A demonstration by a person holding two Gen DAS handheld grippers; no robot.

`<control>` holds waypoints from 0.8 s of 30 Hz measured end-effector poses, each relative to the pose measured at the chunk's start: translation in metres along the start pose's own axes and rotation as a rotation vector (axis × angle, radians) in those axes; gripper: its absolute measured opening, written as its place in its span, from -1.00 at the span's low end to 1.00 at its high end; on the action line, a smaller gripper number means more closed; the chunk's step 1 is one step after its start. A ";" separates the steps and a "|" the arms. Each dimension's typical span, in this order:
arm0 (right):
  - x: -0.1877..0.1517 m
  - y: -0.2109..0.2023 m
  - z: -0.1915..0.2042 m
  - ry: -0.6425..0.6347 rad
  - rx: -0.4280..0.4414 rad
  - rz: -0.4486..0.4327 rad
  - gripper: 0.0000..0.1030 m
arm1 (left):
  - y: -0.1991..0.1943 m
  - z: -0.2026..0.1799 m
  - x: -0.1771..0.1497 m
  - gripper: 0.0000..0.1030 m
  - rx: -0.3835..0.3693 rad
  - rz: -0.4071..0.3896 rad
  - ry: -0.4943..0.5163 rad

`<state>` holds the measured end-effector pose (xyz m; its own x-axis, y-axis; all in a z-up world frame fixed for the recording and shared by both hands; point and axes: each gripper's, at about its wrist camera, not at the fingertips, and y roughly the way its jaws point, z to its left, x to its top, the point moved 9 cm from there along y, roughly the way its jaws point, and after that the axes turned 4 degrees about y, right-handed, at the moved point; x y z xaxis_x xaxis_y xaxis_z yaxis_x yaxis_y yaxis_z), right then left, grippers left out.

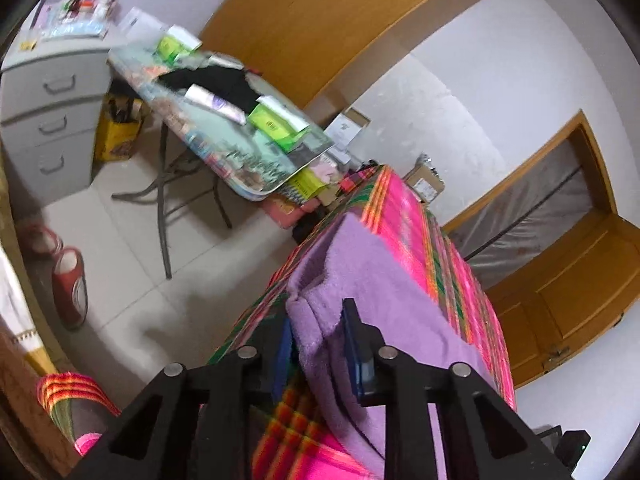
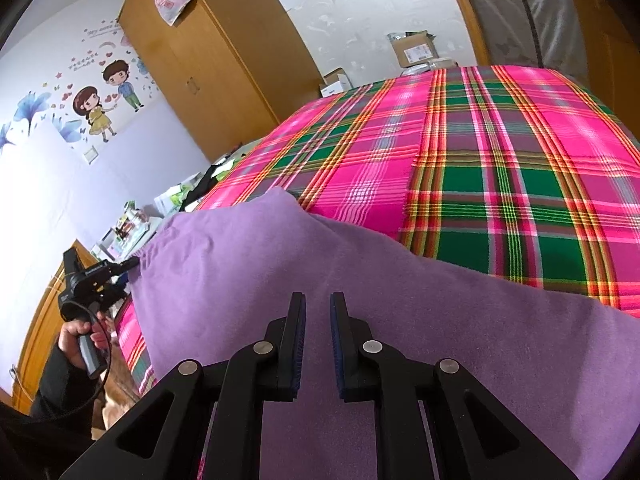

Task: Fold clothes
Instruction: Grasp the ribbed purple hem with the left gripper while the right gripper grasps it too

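A purple fleece cloth (image 2: 360,260) lies across the near part of a bed covered in a pink and green plaid sheet (image 2: 480,140). In the left wrist view the cloth (image 1: 380,280) hangs over the bed's corner, and my left gripper (image 1: 318,320) is shut on a fold of its edge. From the right wrist view, that left gripper (image 2: 134,261) pinches the cloth's far left corner, held by a person's hand (image 2: 76,332). My right gripper (image 2: 318,300) sits just over the middle of the cloth. Its jaws stand a narrow gap apart with nothing pinched between them.
Left of the bed stand a cluttered folding table (image 1: 240,140), a grey drawer cabinet (image 1: 52,112) and red slippers (image 1: 70,284) on the tiled floor. A wooden wardrobe (image 2: 208,60) and cardboard boxes (image 2: 416,50) line the far wall.
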<state>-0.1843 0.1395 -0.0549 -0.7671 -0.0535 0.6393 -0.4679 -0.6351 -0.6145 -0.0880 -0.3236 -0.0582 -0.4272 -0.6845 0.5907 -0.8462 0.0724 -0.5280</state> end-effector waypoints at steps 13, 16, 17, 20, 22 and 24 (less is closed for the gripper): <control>-0.002 -0.011 -0.002 0.022 0.019 -0.029 -0.73 | -0.032 -0.138 0.012 -0.59 -0.156 -0.044 0.317; -0.004 -0.016 -0.006 0.036 0.020 -0.040 -0.73 | -0.031 -0.172 0.001 -0.59 -0.203 -0.025 0.378; -0.004 -0.018 -0.008 0.042 0.020 -0.042 -0.73 | -0.030 -0.184 -0.003 -0.59 -0.222 -0.017 0.399; -0.006 -0.022 -0.013 0.063 0.020 -0.050 -0.73 | -0.030 -0.213 -0.017 -0.59 -0.268 0.006 0.456; -0.006 -0.024 -0.016 0.076 0.021 -0.053 -0.73 | -0.027 -0.232 -0.027 -0.59 -0.299 0.026 0.493; -0.007 -0.026 -0.018 0.087 0.023 -0.056 -0.73 | -0.025 -0.249 -0.040 -0.60 -0.328 0.048 0.530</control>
<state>-0.1744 0.1705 -0.0521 -0.7759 0.0494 0.6290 -0.5018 -0.6526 -0.5677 -0.1295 -0.1178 0.0832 -0.4962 -0.2278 0.8378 -0.8398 0.3709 -0.3964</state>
